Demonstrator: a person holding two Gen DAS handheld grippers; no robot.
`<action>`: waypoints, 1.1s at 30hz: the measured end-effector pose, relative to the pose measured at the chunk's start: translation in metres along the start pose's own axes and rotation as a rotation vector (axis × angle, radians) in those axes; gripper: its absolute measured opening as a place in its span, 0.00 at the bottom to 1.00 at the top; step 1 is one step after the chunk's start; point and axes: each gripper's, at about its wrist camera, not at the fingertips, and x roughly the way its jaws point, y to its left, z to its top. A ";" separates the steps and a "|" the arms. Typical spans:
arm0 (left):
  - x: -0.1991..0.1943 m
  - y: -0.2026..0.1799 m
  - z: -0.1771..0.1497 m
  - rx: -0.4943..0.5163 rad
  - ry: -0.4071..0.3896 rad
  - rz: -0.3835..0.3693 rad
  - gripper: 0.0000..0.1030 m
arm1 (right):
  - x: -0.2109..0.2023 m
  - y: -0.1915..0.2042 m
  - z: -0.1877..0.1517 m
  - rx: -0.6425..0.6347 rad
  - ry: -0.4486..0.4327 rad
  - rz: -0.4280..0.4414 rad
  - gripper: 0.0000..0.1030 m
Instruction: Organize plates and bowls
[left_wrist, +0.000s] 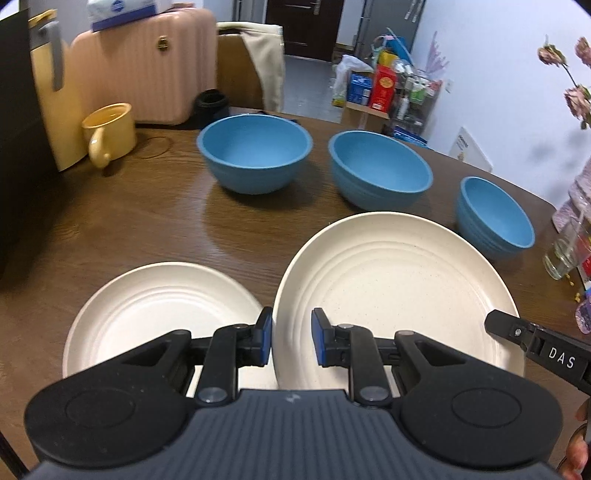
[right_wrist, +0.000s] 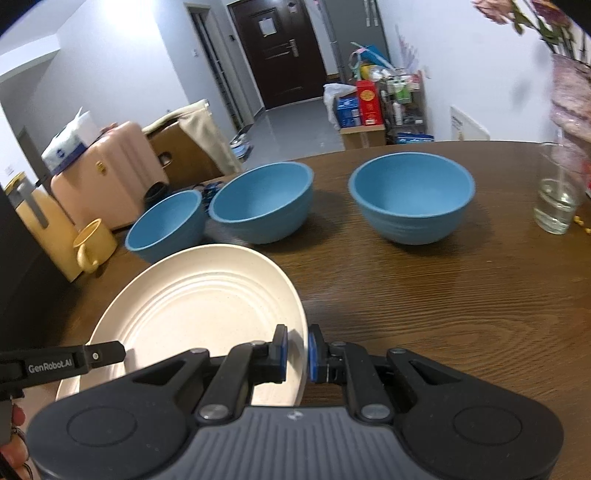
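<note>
A large cream plate (left_wrist: 399, 291) is tilted and lifted above the brown table (left_wrist: 155, 221), gripped from both sides. My left gripper (left_wrist: 291, 334) is shut on its left rim. My right gripper (right_wrist: 297, 352) is shut on the right rim of the same plate (right_wrist: 199, 306). One finger of the right gripper (left_wrist: 506, 326) shows at the plate's far edge in the left wrist view. A second cream plate (left_wrist: 162, 314) lies flat on the table, left of the held one. Three blue bowls (left_wrist: 255, 151) (left_wrist: 380, 170) (left_wrist: 495, 218) stand in a row behind.
A yellow mug (left_wrist: 110, 131) and a pink suitcase (left_wrist: 147, 66) sit at the back left. A glass vase with water (right_wrist: 557, 203) holding dried flowers stands at the table's right edge. A dark cup (left_wrist: 211, 103) is behind the left bowl.
</note>
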 end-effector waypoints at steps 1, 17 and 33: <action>-0.001 0.006 0.000 -0.005 0.000 0.005 0.21 | 0.001 0.005 0.000 -0.005 0.003 0.004 0.11; -0.015 0.098 -0.005 -0.073 0.009 0.062 0.21 | 0.028 0.096 -0.016 -0.082 0.056 0.059 0.11; -0.002 0.158 -0.010 -0.081 0.043 0.082 0.21 | 0.055 0.156 -0.038 -0.124 0.111 0.053 0.11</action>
